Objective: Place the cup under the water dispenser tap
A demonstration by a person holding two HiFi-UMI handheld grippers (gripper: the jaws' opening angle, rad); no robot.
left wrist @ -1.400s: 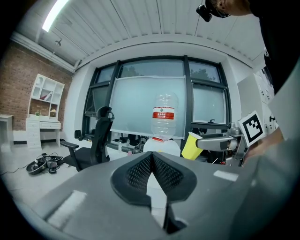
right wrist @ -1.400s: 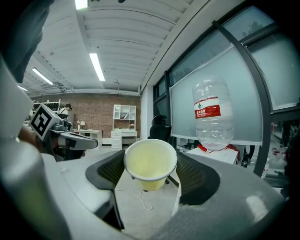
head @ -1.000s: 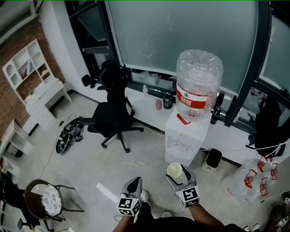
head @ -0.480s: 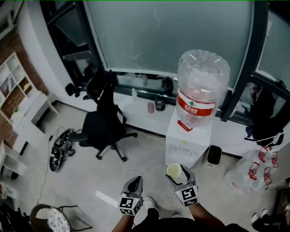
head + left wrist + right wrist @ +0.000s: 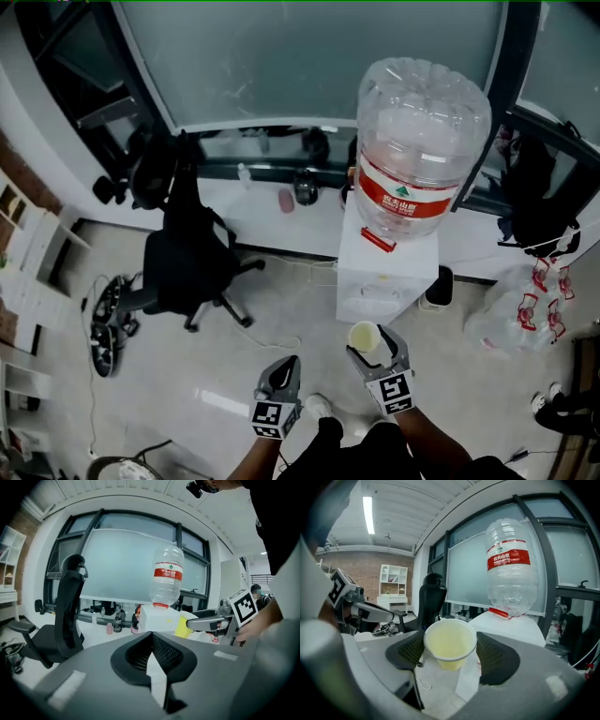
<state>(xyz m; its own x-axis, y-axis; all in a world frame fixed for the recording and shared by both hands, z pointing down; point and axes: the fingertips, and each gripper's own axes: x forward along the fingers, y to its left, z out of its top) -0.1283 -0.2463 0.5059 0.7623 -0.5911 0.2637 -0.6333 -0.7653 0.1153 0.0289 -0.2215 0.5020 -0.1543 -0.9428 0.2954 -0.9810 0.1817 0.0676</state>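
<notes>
Between the jaws of the right gripper (image 5: 377, 345), a pale yellow cup (image 5: 364, 336) is pinched by its sides just below the white rim, mouth open, nothing visible inside. Cup position: above the floor, near the front of the white water dispenser (image 5: 382, 281) and apart from it. Left gripper (image 5: 283, 371): jaws pressed together, empty

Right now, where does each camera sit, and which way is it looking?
Head view: on the person's head, looking steeply down at the water dispenser; both arms show.
Left gripper view: on the left gripper, facing the dispenser along its shut jaws; the person's right hand shows.
Right gripper view: on the right gripper, facing the dispenser past the held cup; the left gripper shows.
Shared: all see the water bottle.
</notes>
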